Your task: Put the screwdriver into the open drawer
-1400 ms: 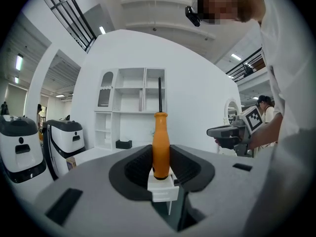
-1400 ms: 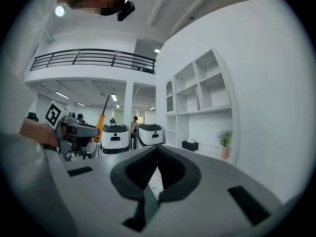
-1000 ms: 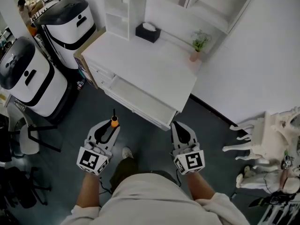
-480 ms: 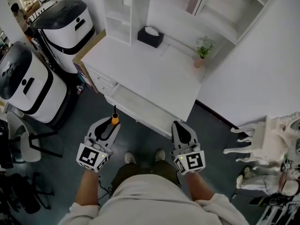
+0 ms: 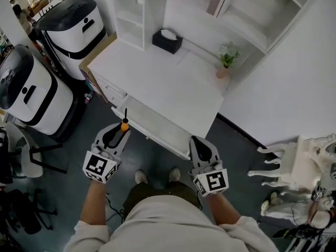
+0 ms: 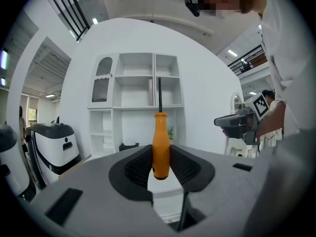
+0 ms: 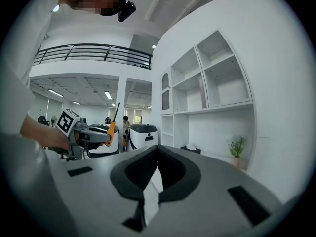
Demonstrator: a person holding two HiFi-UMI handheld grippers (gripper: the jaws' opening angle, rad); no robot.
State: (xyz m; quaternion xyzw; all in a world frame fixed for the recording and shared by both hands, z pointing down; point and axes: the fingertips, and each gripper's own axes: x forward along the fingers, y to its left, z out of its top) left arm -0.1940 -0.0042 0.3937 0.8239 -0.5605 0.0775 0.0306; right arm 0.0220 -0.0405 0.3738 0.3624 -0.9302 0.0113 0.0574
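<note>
A screwdriver point(image 5: 125, 124) with an orange handle point(image 6: 160, 144) and a thin black shaft stands upright in my left gripper point(image 5: 121, 132), whose jaws are shut on the handle point(image 6: 160, 154). In the head view its shaft tip lies over the left end of the open white drawer point(image 5: 157, 125), which juts out from under the white desk point(image 5: 157, 75). My right gripper point(image 5: 196, 140) hovers just short of the drawer's right front corner. Its jaws point(image 7: 158, 149) meet at the tips with nothing between them. The right gripper view also shows the screwdriver point(image 7: 112, 127) in the left gripper.
Two white-and-black machines point(image 5: 79, 22) point(image 5: 26, 96) stand left of the desk. On the desk are a black tissue box point(image 5: 168, 40) and a small potted plant point(image 5: 226, 59), with open shelves point(image 5: 131, 7) behind. White furniture point(image 5: 299, 161) sits on the floor at right. The person's shoes point(image 5: 139, 177) are below.
Both grippers have moved forward to the desk. The screwdriver's tip, earlier short of the drawer front, now lies over the drawer's left end. Neither grip has changed.
</note>
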